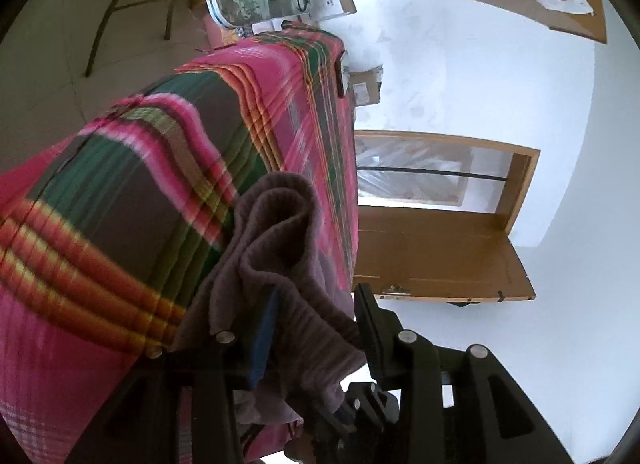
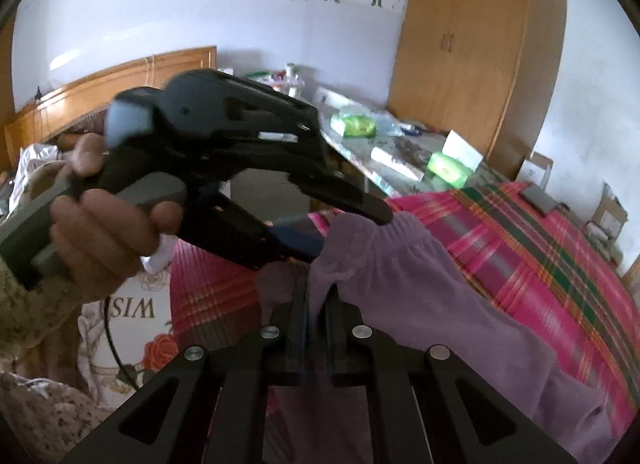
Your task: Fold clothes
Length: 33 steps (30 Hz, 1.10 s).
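A mauve fleece garment [image 2: 420, 288] lies bunched on the pink and green plaid bed sheet [image 2: 520, 232]. My right gripper [image 2: 316, 288] is shut on a fold of its near edge. My left gripper [image 2: 354, 234], held in a person's hand [image 2: 100, 232], comes in from the left, and its jaws stand apart around the garment's top hem. In the left wrist view the picture is rolled sideways. There the garment [image 1: 276, 216] sags in loose folds between the wide-apart fingers of the left gripper [image 1: 318, 292], over the plaid sheet [image 1: 120, 204].
A cluttered table [image 2: 400, 152] with green packets [image 2: 448, 166] stands beyond the bed. A wooden wardrobe [image 2: 460, 64] is at the back right and a wooden headboard [image 2: 120, 76] at the left. A flower-print pillow [image 2: 132, 328] lies near left. A flat grey object [image 2: 538, 198] rests on the sheet.
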Tool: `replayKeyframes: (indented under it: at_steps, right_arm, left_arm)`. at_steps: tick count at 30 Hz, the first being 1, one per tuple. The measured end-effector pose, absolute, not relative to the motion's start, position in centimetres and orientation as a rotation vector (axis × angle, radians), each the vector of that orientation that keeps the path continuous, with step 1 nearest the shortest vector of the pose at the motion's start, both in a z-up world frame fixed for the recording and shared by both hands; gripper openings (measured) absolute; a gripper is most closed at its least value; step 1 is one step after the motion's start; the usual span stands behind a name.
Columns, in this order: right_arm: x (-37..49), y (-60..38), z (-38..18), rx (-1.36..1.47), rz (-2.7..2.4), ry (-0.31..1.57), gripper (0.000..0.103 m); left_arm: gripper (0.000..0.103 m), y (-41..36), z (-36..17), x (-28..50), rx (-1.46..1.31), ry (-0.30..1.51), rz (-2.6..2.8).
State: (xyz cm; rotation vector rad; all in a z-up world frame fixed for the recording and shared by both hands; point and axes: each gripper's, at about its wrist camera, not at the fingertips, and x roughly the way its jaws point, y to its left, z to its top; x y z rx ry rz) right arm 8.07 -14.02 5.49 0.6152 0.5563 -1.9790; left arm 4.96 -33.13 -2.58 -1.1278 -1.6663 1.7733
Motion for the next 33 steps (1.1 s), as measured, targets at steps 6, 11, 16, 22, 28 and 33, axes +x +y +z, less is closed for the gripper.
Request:
replayKeyframes:
  at_steps: [6, 11, 16, 22, 28, 33]
  right_arm:
    - [8.0, -14.0, 6.5, 0.573, -2.027, 0.510, 0.005]
    - [8.4, -14.6, 6.9, 0.552, -2.021, 0.488, 0.005]
    - [8.8, -15.8, 5.1, 0.612, -1.991, 0.514, 0.005]
    - [8.4, -16.6, 3.9, 0.705, -1.958, 0.512, 0.009]
    - [9.1, -14.9, 5.4, 0.690, -1.982, 0.457, 0.013]
    - [9.9, -10.0, 8.4, 0.656, -2.074, 0.314, 0.021]
  left_arm:
    - [0.029, -32.9, -0.7, 4.4, -1.142, -1.578, 1.837]
    - [0.008, -33.9, 0.2, 5.6, -1.134, -1.538, 1.963]
    - [0.005, -34.5, -1.9, 6.5, -1.203, -1.605, 1.973]
    - [0.006, -34.5, -1.6, 7.7, -1.206, -1.626, 2.037]
    - [0.018, -34.1, 1.3, 9.9, -1.161, -1.528, 2.185]
    - [0.025, -32.6, 4.5, 11.8, -1.099, -1.380, 2.330]
